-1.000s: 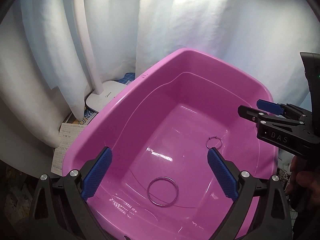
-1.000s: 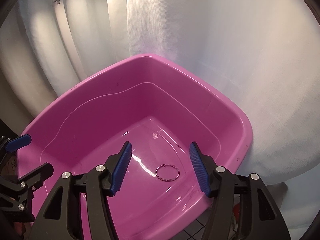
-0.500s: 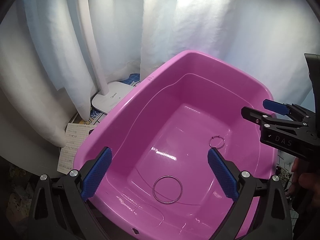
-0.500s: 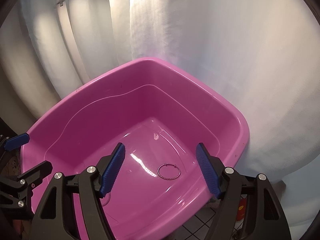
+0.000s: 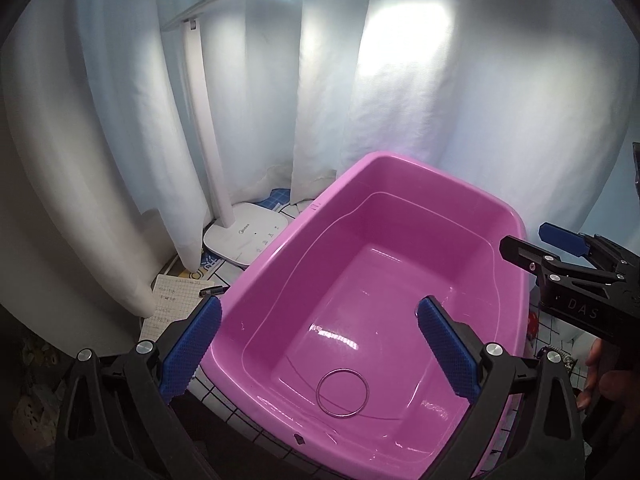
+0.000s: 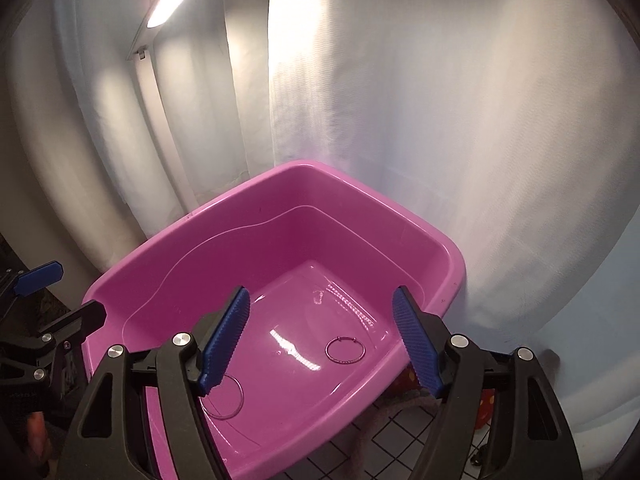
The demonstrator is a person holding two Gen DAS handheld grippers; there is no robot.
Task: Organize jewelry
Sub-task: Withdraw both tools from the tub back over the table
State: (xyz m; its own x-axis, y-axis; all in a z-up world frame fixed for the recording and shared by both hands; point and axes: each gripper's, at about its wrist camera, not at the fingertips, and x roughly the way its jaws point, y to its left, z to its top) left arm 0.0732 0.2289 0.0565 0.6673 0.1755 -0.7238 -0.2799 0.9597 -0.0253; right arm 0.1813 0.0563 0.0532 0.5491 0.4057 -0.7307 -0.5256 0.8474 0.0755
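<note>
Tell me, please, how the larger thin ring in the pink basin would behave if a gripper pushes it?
The larger ring looks like thin wire, so probably light. It lies flat on the glossy floor of the pink basin, so it would likely slide, not roll.

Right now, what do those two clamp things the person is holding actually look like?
Both look alike. The left gripper and the right gripper are matte black plastic frames with triangular cut-outs and round silver screw heads. Each ends in two flat fingers faced with bumpy blue pads. Seen from the left, the right one's side bears pale letters "DAS". No cables or sleeves show.
</note>
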